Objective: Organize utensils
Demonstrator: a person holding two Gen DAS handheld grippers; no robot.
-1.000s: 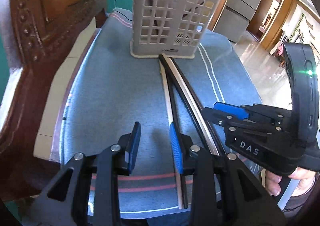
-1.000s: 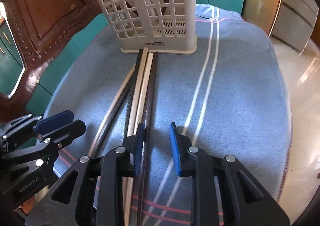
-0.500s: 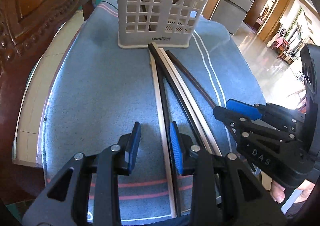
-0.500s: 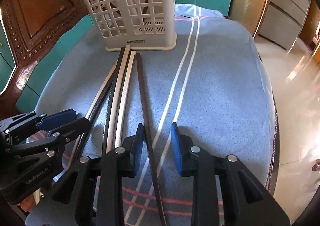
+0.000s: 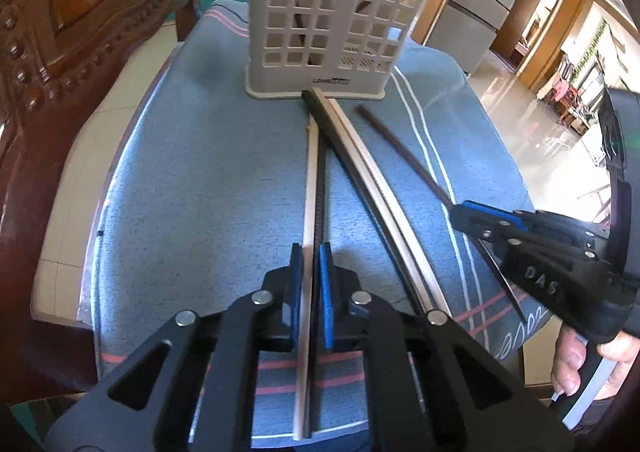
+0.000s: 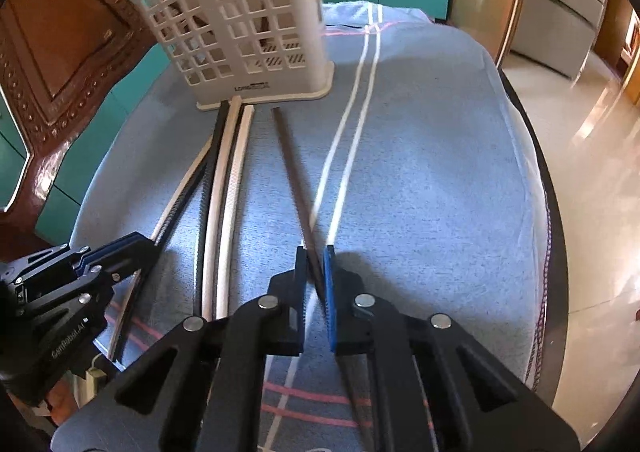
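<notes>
We see both views in bright daylight that comes from the right, where the polished floor (image 5: pixel 532 124) glares almost white in the left wrist view and shines again in the right wrist view (image 6: pixel 600 180). The blue cloth (image 6: pixel 420 180) on the surface is evenly lit, with a soft dark shadow just ahead of the right claw (image 6: pixel 315 252). The carved wooden chair (image 5: pixel 60 64) stays dim and reddish. Fisheye distortion bends straight lines near the edges, and black corners frame each picture. The white basket (image 6: pixel 240 24) looks slightly smeared in the right wrist view, and the thin dark stick (image 6: pixel 292 172) there is blurred.
</notes>
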